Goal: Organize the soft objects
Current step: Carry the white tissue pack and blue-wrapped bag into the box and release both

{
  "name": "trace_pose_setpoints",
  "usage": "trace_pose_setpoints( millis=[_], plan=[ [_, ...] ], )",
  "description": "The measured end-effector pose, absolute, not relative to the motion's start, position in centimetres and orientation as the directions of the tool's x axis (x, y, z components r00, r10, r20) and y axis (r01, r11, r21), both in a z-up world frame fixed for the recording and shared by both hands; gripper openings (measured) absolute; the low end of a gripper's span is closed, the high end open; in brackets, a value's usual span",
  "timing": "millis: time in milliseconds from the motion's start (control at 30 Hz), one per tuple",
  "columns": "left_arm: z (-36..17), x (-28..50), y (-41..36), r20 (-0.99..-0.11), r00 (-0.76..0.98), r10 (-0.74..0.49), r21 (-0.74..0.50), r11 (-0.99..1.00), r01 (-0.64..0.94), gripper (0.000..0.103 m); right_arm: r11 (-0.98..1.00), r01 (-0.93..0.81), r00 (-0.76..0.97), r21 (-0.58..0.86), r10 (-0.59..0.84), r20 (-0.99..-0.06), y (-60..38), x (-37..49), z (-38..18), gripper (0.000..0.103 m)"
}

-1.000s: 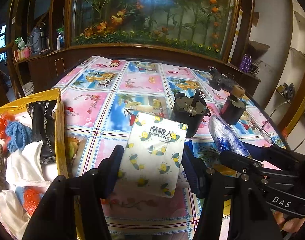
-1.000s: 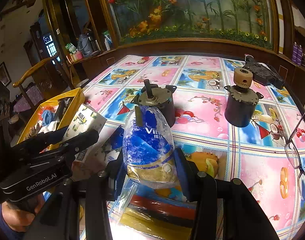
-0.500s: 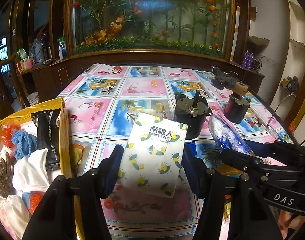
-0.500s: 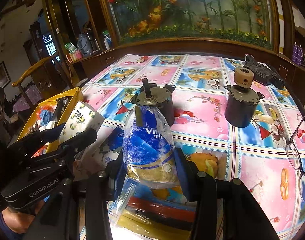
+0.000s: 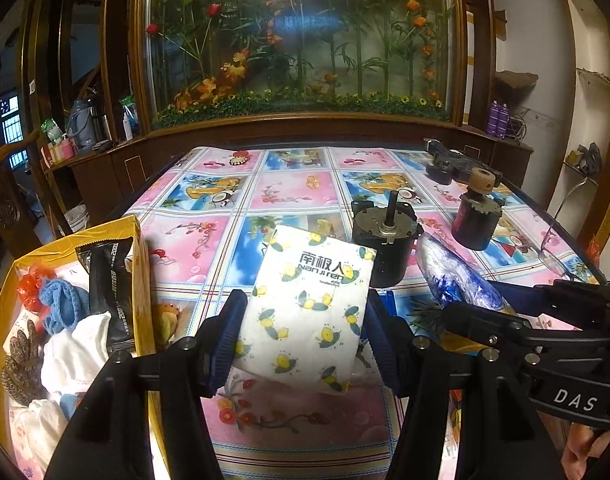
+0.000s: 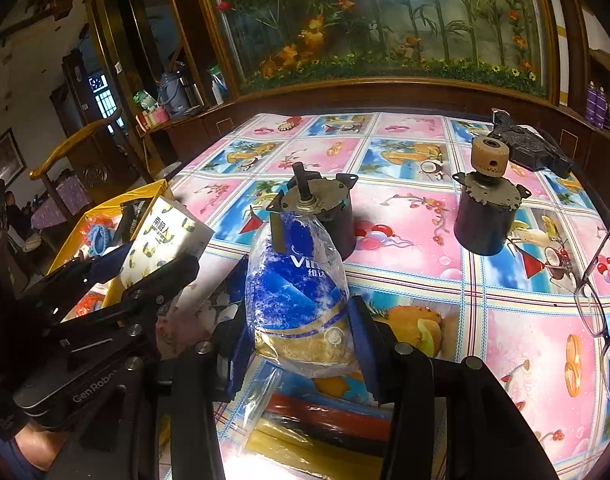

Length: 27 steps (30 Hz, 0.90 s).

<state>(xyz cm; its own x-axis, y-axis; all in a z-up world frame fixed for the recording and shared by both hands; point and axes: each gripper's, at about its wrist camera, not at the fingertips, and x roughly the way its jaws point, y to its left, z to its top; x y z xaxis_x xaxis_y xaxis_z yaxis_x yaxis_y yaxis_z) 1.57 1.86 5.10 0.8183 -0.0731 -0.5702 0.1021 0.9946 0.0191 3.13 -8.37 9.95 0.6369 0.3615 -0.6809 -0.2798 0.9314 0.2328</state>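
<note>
My left gripper [image 5: 301,320] is shut on a white tissue pack with lemon prints [image 5: 309,308], held above the table. That same pack [image 6: 165,240] shows at the left of the right wrist view. My right gripper [image 6: 301,344] is shut on a blue and clear tissue packet [image 6: 297,292], lifted over the tablecloth; the packet [image 5: 457,276] also appears at the right of the left wrist view. A yellow box [image 5: 143,280] at the left holds gloves, white cloth, blue knit and a black packet.
Two dark motors [image 6: 325,208] [image 6: 485,212] stand on the patterned tablecloth [image 6: 405,152], with a black part [image 6: 529,148] at the far right. Glasses [image 6: 597,320] lie near the right edge. A clear bag of red and yellow sticks [image 6: 325,424] lies under my right gripper.
The left gripper with the lemon-print pack tipped upward a little, so the yellow box sits lower in its view. The right gripper and its packet have not moved.
</note>
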Motion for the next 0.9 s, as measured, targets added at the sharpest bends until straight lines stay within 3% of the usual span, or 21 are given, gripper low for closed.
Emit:
trace_pose_setpoints(
  millis=[900],
  plan=[
    [6.7, 0.3, 3.5, -0.496, 0.865, -0.070, -0.040, 0.998, 0.058, 0.058, 0.936, -0.276, 0.678, 0.220, 0.352, -0.646, -7.3, 2.2, 10.7, 0.050]
  ],
)
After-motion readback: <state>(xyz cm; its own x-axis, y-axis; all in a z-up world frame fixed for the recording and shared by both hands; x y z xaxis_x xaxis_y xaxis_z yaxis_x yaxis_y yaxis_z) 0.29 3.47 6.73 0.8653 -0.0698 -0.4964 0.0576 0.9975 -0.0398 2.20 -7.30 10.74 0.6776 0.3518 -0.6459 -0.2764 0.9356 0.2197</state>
